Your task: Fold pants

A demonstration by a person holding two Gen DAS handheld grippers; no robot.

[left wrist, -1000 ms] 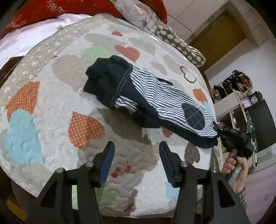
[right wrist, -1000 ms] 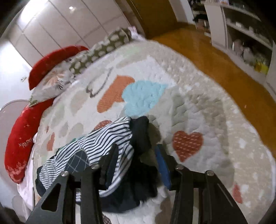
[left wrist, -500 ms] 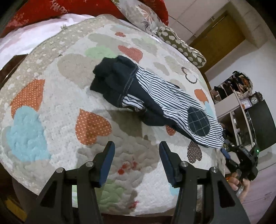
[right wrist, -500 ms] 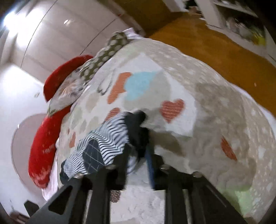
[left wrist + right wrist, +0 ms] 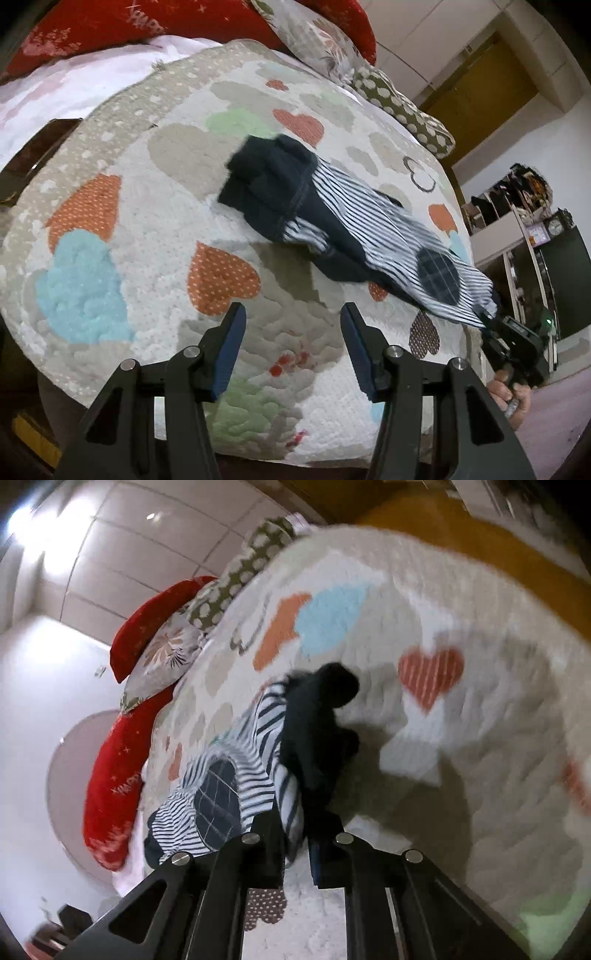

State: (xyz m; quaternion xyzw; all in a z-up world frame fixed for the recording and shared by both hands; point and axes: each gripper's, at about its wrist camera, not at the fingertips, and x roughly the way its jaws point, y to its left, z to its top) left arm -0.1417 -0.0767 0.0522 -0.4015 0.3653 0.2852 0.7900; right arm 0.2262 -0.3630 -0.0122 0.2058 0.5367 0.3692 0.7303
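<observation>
The pants (image 5: 332, 218) are navy with striped panels and a checked knee patch. They lie stretched across the heart-patterned quilt (image 5: 147, 229). My right gripper (image 5: 295, 834) is shut on one end of the pants (image 5: 288, 760) and lifts it off the bed edge; it also shows in the left wrist view (image 5: 487, 321). My left gripper (image 5: 291, 347) is open and empty over the quilt's near edge, well short of the pants.
Red pillows (image 5: 184, 22) and patterned cushions (image 5: 402, 107) line the head of the bed. A shelf unit (image 5: 517, 229) and a wooden door (image 5: 480, 88) stand beyond the bed. An orange floor (image 5: 480, 539) lies past the far side.
My right gripper closed on the end of the pants and pulled it back off the bed edge, stretching the pants. My left gripper stayed open and drew back slightly.
</observation>
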